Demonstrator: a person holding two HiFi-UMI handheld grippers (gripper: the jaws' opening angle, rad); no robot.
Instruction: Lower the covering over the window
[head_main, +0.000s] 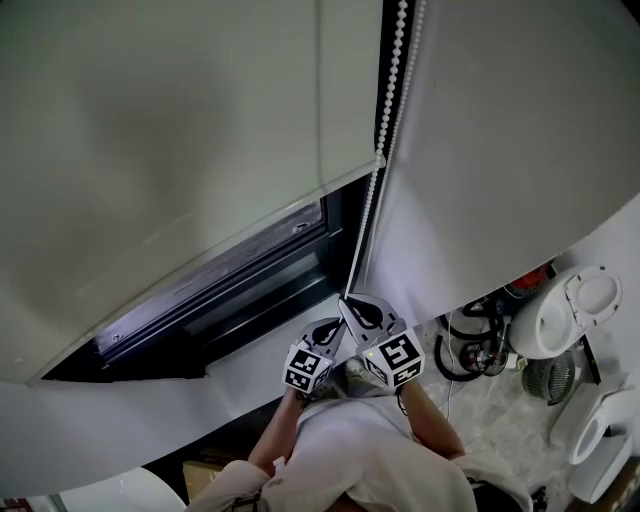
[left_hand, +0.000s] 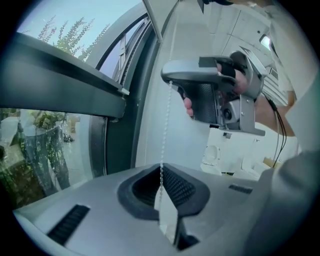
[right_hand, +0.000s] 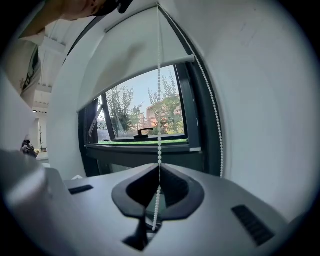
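Setting: white-walled room; dark-framed window (head_main: 250, 290) in a recess, trees (right_hand: 120, 110) outside.

- Roller blind (head_main: 180, 120): white and partly down. Its bottom rail (head_main: 200, 240) hangs clear above a band of bare glass, with free space between rail and sill. The top is cut off by the picture edge.
- Bead chain (head_main: 395, 70): white, running down the narrow dark gap between the blind's right edge and the wall. Two strands show, and one enters both grippers. The loop's bottom is hidden.
- Right gripper (head_main: 350, 305): jaws closed on the chain, uppermost of the two.
- Left gripper (head_main: 330, 330): jaws closed on the same strand, just below the right, with a short taut length between them.
- Floor at right: white toilets (head_main: 560, 315) and coiled hoses (head_main: 470, 350), well apart from the grippers. Details are hard to make out.
- Person: forearms and white shirt (head_main: 370, 450), cut off at the lower edge.
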